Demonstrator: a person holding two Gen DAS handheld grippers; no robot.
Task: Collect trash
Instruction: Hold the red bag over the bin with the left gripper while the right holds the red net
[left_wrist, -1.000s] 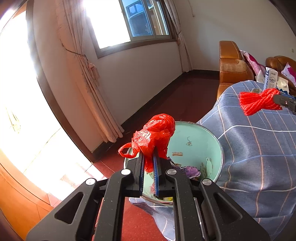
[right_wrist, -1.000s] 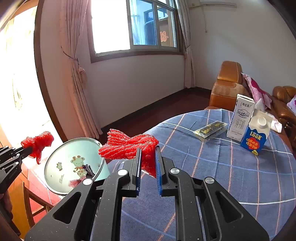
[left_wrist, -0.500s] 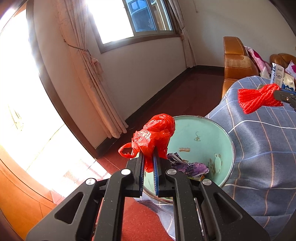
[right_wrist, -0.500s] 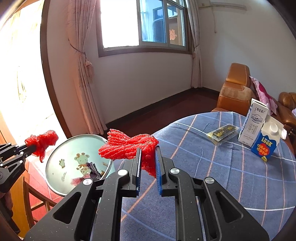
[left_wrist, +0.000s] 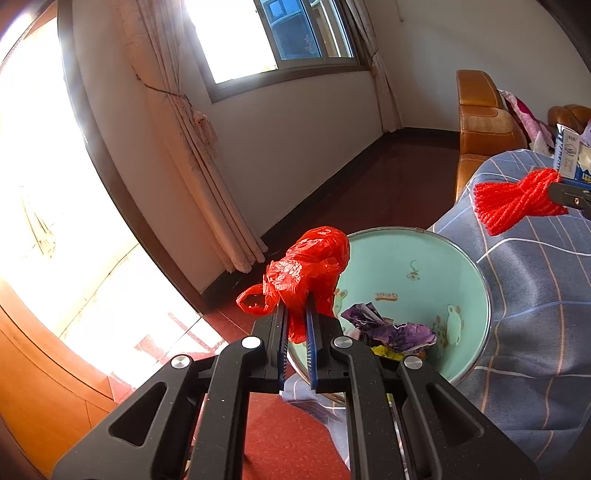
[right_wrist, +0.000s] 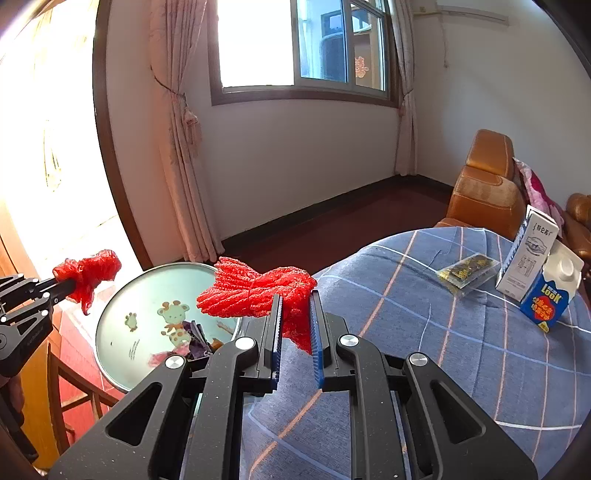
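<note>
Left gripper (left_wrist: 296, 314) clamped on a crumpled red plastic bag (left_wrist: 308, 269), held in the air above the near rim of the mint-green bin (left_wrist: 399, 266) standing just off the table's left edge. Right gripper (right_wrist: 295, 317) closed on a red mesh net (right_wrist: 255, 290), held over the left edge of the checked blue tablecloth (right_wrist: 424, 350), beside the bin. Purple wrappers (left_wrist: 391, 330) lying inside the bin; two cartons (right_wrist: 543, 273) and a flat packet (right_wrist: 467, 273) resting near the table's far right edge.
</note>
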